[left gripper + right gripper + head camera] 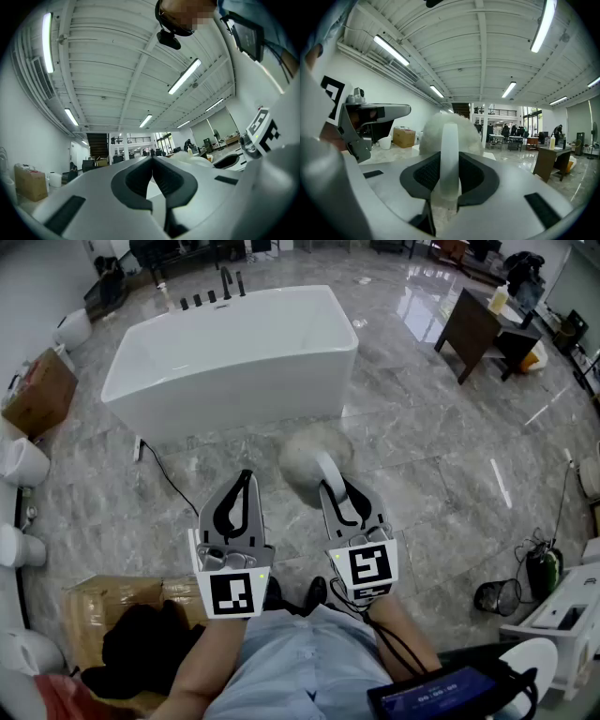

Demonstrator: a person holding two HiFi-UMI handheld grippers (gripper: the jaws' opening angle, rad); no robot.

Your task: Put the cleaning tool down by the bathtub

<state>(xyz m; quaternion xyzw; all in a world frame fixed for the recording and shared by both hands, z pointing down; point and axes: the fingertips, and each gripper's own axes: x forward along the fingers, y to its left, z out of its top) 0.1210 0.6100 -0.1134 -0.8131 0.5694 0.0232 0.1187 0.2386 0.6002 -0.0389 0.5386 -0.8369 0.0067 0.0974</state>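
Note:
The white bathtub [234,352] stands on the grey marble floor ahead of me. My right gripper [335,495] is shut on the white handle of the cleaning tool [312,460], whose fluffy round head hangs over the floor just short of the tub's near side. In the right gripper view the handle [449,150] stands upright between the jaws of the right gripper [449,161], with the fluffy head [429,136] behind it. My left gripper [246,478] is held beside it, shut and empty; its tips meet in the left gripper view [151,160].
A black cable [167,476] runs across the floor from the tub's left corner. White toilets [21,461] and a cardboard box [39,390] line the left side. A dark wooden table [476,322] stands far right. A wire basket [497,596] sits at right.

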